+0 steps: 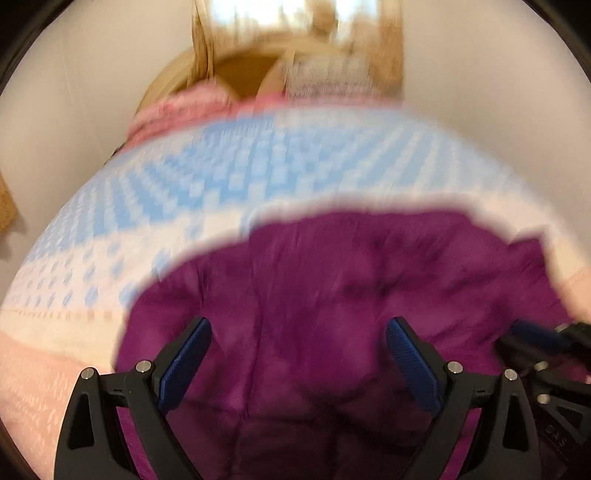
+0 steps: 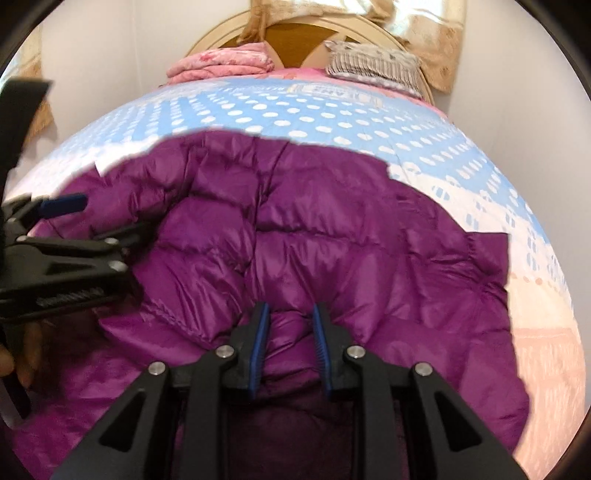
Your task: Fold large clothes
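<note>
A purple quilted puffer jacket (image 2: 332,236) lies spread on a bed with a blue and white dotted cover (image 2: 295,110). My right gripper (image 2: 290,314) is shut on a bunched fold of the jacket near its front edge. My left gripper (image 1: 297,332) is open and empty above the jacket (image 1: 332,280); its view is blurred. The left gripper also shows at the left of the right wrist view (image 2: 70,210), and the right gripper shows at the right edge of the left wrist view (image 1: 535,339).
Folded pink bedding (image 2: 221,64) and a grey patterned pillow (image 2: 373,62) lie at the head of the bed, against a rounded wooden headboard (image 2: 295,33). Pale walls stand on both sides. Curtains (image 2: 439,44) hang at the back right.
</note>
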`<state>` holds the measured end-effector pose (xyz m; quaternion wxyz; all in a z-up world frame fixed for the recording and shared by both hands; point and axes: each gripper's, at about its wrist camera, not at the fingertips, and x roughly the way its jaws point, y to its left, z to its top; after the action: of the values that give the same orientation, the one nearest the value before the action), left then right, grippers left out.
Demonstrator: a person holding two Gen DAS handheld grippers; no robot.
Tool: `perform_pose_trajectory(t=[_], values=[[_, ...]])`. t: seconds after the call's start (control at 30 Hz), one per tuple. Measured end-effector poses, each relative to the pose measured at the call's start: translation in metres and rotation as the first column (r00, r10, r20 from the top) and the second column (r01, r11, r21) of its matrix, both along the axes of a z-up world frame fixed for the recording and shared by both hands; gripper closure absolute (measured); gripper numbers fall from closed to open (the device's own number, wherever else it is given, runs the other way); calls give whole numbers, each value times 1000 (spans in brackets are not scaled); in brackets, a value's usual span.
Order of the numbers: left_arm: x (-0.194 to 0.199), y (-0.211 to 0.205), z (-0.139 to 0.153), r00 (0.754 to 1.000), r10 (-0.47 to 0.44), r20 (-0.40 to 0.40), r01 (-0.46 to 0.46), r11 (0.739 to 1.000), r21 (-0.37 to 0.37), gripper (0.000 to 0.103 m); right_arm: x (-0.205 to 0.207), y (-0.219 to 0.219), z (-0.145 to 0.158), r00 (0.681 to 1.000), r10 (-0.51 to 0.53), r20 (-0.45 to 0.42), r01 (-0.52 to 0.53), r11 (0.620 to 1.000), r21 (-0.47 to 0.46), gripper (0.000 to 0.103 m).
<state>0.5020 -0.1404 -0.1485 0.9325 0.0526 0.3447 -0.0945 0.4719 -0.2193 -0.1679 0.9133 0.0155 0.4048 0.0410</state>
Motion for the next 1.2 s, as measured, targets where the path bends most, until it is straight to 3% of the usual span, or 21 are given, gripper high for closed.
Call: perform_pose_trajectory(t=[0.03,0.13,0.2,0.3,0.43,0.5,0.73,0.8,0.83,0.9,0.97,1.03,1.13,1.2], values=[[1,2,15,999,25,46,-24,999,-22,7,1,-5,13,999,-25,23,25,1000,16,70],[25,-5,22,994,104,47,-103,994,-25,7,21,-19,33,993,-120,17,118,990,71,66],[42,-13,8,986,168,9,-168,986,-3,7,49,-22,29,977,-215,-10,215,975,46,53],[61,-26,-26,975,222,-25,-220,972,78,7,74,-19,2,967,-252,-23,253,967,24,50],[72,-26,-64,967,229,-114,-215,969,120,7,81,-17,-31,968,-247,-49,247,969,7,51],[72,-23,-64,967,224,-124,-214,972,94,7,77,-13,-37,971,-238,-5,238,971,-16,51],[74,-22,-65,965,213,-155,-203,976,76,6,82,-14,-38,972,-234,-14,233,972,-25,50],[71,-21,-59,963,217,-161,-205,975,89,6,82,-13,-35,975,-223,-23,222,974,-35,50],[67,-17,-49,958,232,-169,-221,972,85,7,79,-15,-31,974,-227,-27,226,974,-32,54],[45,-6,-23,968,211,-133,-212,977,7,7,59,-21,-10,968,-250,16,250,968,16,56],[17,0,-2,987,152,-56,-155,986,-57,7,29,-16,16,973,-211,95,210,978,19,56],[10,-3,-8,987,141,-72,-143,989,-32,6,12,-10,19,977,-183,110,184,983,1,56],[18,-13,-41,978,159,-139,-151,986,69,6,6,-5,-6,987,-156,32,157,988,-4,56],[18,-18,-55,978,157,-139,-146,986,87,6,8,-7,-24,986,-165,7,165,986,-2,56]])
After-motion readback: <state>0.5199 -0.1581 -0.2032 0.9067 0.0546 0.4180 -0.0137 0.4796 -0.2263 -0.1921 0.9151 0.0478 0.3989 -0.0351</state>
